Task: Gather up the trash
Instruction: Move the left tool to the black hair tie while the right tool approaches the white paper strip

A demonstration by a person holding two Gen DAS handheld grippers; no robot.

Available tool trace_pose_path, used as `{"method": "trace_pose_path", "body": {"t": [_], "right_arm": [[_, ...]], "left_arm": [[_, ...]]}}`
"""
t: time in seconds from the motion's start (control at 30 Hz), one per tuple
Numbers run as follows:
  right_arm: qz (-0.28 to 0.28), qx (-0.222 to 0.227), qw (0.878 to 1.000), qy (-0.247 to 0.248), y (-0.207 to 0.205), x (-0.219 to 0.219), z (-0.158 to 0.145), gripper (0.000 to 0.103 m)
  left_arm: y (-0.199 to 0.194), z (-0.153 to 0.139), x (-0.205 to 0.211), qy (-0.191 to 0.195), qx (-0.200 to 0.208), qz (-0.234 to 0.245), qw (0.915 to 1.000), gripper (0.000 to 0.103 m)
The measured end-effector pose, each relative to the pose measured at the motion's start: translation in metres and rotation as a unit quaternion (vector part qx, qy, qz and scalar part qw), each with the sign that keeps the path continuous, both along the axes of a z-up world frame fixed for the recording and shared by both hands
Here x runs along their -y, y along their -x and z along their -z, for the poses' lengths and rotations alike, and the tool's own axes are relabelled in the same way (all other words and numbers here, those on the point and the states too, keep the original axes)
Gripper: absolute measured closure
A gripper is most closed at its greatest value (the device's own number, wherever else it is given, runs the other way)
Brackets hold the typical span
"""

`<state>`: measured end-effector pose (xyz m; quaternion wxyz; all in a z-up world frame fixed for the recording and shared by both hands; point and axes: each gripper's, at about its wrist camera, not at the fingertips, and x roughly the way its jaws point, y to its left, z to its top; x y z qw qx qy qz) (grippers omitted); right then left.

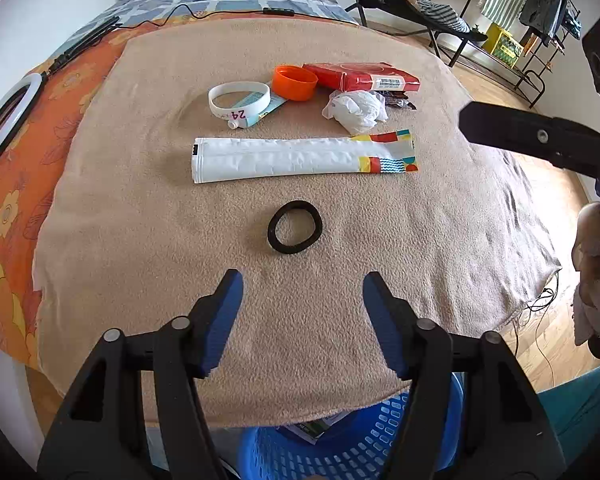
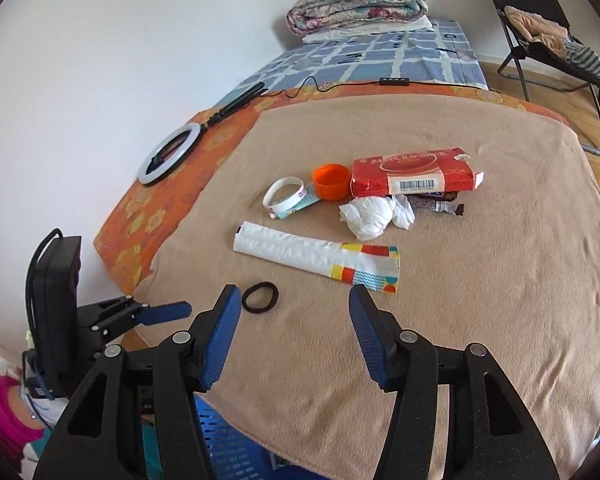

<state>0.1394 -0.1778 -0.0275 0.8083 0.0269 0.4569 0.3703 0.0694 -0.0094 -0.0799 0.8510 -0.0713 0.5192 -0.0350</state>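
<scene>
On the bed a tan blanket [image 1: 148, 216] carries the litter, and both grippers hang over its near edge with nothing between their fingers.

Going left to right in the left wrist view: a white band [image 1: 239, 98] lies on a small tube [image 1: 256, 117], an orange cap [image 1: 294, 82] sits just beside it, then a red pack [image 1: 360, 76] with a crumpled white bag [image 1: 356, 109] in front of it and a dark wrapper [image 1: 400, 102] tucked beside. Nearer, a long white sleeve [image 1: 300, 157] lies crosswise, its long axis running left to right, its patterned end to the right. Nearest is a black ring [image 1: 295, 227], flat and alone.

The left gripper [image 1: 302, 312] is released and empty; the ring lies straight ahead of it, centred on the gap between the fingers. The right gripper [image 2: 296, 320] is likewise released and empty; from it the ring [image 2: 261, 297] sits ahead and off to the left, just beyond the left finger. So the left hand looks better placed for the ring, and the right for the sleeve's patterned end.

Below the blanket's near edge stands a blue basket [image 1: 340, 452]; some printed card or packaging shows inside it, though little can be made out.
</scene>
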Motion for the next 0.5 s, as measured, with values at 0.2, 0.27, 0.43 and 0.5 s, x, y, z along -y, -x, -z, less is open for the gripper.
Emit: {"method": "trace_pose_path", "body": {"t": [0.2, 0.27, 0.43, 0.5], "right_arm": [[-0.019, -0.034, 0.999, -0.019, -0.033, -0.028, 0.016, 0.048], [-0.024, -0.044, 0.999, -0.017, -0.041, -0.038, 0.023, 0.048], [-0.025, -0.061, 0.998, -0.004, -0.060, -0.056, 0.041, 0.055], [-0.026, -0.064, 0.998, 0.001, -0.065, -0.061, 0.046, 0.055]], "left_arm": [[-0.020, 0.011, -0.003, -0.005, -0.005, -0.006, 1.0000, 0.050], [-0.025, 0.015, -0.006, -0.006, -0.009, -0.011, 0.9999, 0.050], [-0.036, 0.023, -0.012, -0.010, -0.015, -0.017, 0.9997, 0.050], [-0.039, 0.027, -0.015, -0.007, -0.019, -0.020, 0.9996, 0.050]]}}
